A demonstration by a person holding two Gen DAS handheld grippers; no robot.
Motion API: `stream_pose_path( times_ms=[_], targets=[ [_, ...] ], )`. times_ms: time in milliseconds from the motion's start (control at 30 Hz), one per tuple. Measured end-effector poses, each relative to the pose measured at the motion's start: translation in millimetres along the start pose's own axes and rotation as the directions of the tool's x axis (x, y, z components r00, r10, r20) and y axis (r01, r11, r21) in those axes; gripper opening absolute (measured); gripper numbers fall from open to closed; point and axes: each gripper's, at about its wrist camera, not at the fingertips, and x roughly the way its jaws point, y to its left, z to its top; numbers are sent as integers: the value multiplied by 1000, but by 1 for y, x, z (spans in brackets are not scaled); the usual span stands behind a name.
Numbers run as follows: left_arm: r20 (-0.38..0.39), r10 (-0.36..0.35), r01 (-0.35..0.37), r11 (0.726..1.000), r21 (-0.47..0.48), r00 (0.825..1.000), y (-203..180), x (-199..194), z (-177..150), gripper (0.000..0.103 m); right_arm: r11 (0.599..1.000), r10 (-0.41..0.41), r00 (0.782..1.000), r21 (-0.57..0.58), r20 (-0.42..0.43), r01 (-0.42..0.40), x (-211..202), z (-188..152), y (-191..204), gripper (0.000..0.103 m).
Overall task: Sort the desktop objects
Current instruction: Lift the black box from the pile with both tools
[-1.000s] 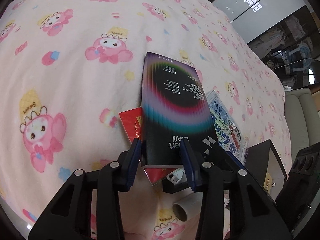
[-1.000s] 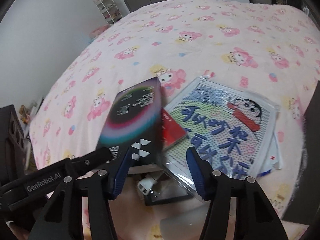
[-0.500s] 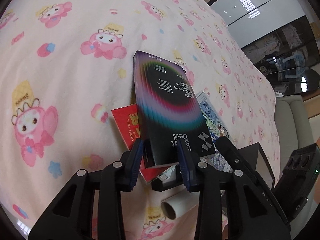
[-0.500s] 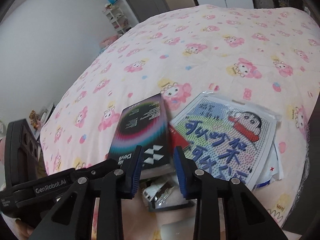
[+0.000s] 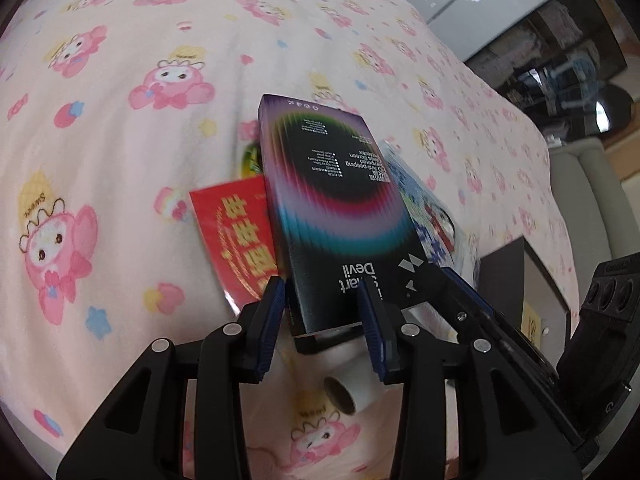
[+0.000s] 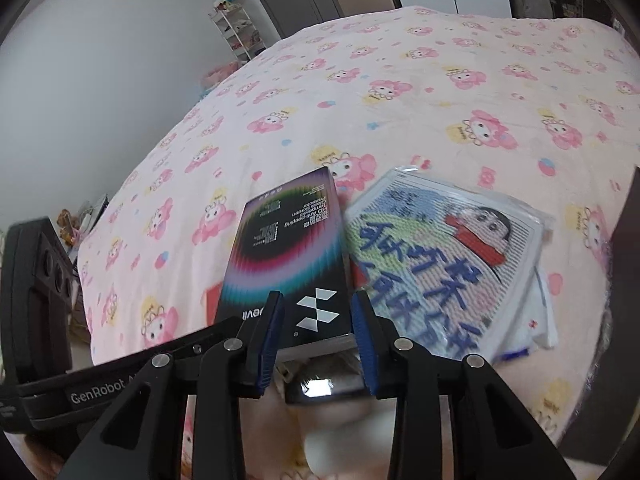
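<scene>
While both grippers close on its near end, the black box (image 5: 340, 216) with the rainbow ring print is held tilted above the pink cartoon-print surface (image 5: 120, 128), far end angled away. Left gripper (image 5: 324, 312): blue-padded fingers (image 5: 272, 320) narrowed onto the box's near left part. Right gripper (image 6: 316, 320): fingers (image 6: 364, 328) clamped on the near right corner by the white diamond logo. Red envelope (image 5: 232, 236): gold lettering, lying flat on the surface, partly under the box's left edge. Bead-art kit (image 6: 444, 276): cartoon boy picture in a clear bag, flat on the surface just right of the box. White tube (image 5: 348, 388): lying below the box's near end, open end toward the left wrist camera. Dark glossy item (image 6: 324, 380) beneath the box: identity unclear.
</scene>
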Motion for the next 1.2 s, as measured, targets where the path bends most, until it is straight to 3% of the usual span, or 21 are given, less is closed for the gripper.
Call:
stream_pose_path(
  times_ms=[300,467,700,1000,1067,1133,1200],
  targets=[
    [-133,-26,45,988,147,991,-36,11,-40,38,996,-58,998,68,10,57,-47,-53,-33,31],
    [-133,-118,126,990,58,984,-23,9,-33,36,994,-22,1000,103,7,21,-59,-64,-47,30],
    [-125,-175,173,985,-25,977,-13,18,-25,36,991,-46,999,124,25,42,-54,-60,-50,30],
    [-171,-132,143,988,57,976,-26,29,-33,40,986,-70,997,152,-26,73,-28,-58,-61,31],
    [-201,-115,137,986,98,973,-33,30,-39,47,987,-73,997,139,-25,76,-34,-61,-58,31],
    [-264,-81,122,982,145,961,-42,35,-49,64,991,-60,997,119,-44,64,-41,-69,-54,30],
    [-275,-43,101,974,201,960,-51,31,-59,60,995,-53,995,84,-79,59,-48,-81,-49,30]
  ],
)
